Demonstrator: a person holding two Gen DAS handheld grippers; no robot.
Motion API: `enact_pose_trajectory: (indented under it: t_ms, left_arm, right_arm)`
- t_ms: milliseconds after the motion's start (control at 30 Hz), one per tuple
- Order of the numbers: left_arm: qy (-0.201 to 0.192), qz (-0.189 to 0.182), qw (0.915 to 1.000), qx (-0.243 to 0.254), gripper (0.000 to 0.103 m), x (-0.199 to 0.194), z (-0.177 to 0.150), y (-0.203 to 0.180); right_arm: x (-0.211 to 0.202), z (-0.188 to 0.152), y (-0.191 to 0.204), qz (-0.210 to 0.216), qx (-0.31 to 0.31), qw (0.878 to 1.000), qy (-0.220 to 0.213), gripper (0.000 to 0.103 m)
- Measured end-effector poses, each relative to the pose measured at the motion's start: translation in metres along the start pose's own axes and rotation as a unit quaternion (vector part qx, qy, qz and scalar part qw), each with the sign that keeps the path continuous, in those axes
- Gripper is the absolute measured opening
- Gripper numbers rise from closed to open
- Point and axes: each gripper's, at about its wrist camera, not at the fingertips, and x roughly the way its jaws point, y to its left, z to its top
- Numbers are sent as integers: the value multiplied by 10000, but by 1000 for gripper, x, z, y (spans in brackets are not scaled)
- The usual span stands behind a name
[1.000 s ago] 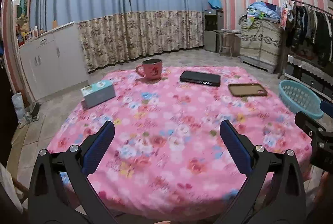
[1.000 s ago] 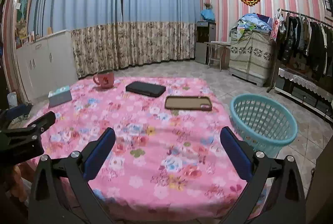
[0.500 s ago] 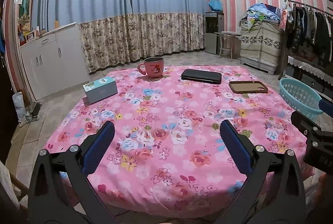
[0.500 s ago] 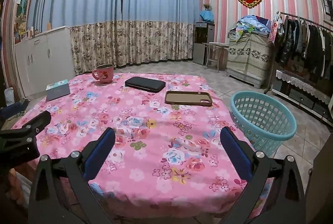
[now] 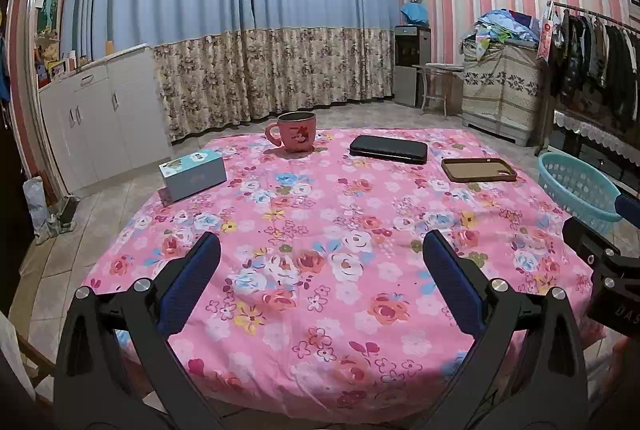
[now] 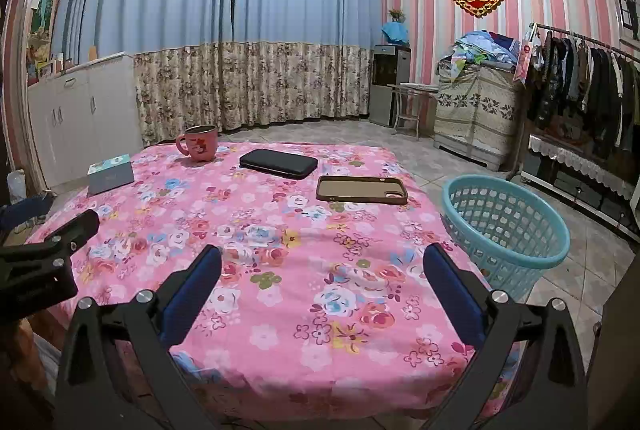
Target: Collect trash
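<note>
My right view gives me the whole teal basket [image 6: 506,226] on the floor beside the tabletop [image 6: 280,294]; the left shows only its rim. Both my left gripper [image 5: 321,264] and right gripper [image 6: 322,266] hang released, empty, over the near edge, well apart from the small box [image 5: 193,173].

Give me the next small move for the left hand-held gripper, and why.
Probably ease the left hand-held gripper forward-left toward the small teal box. Its jaws stand open and empty over the near part of the pink floral tablecloth, and the box is the item nearest its side. The teal basket waits beside the table, empty as far as visible.
</note>
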Motion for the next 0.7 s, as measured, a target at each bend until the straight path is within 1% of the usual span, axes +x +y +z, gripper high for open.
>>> enact_pose_trajectory:
  t_ms: [700]
  left_arm:
    - [-50, 24, 10000, 7, 98, 0, 0, -2]
  right_arm:
    - [-1, 0, 3, 5, -25, 10000, -39, 99]
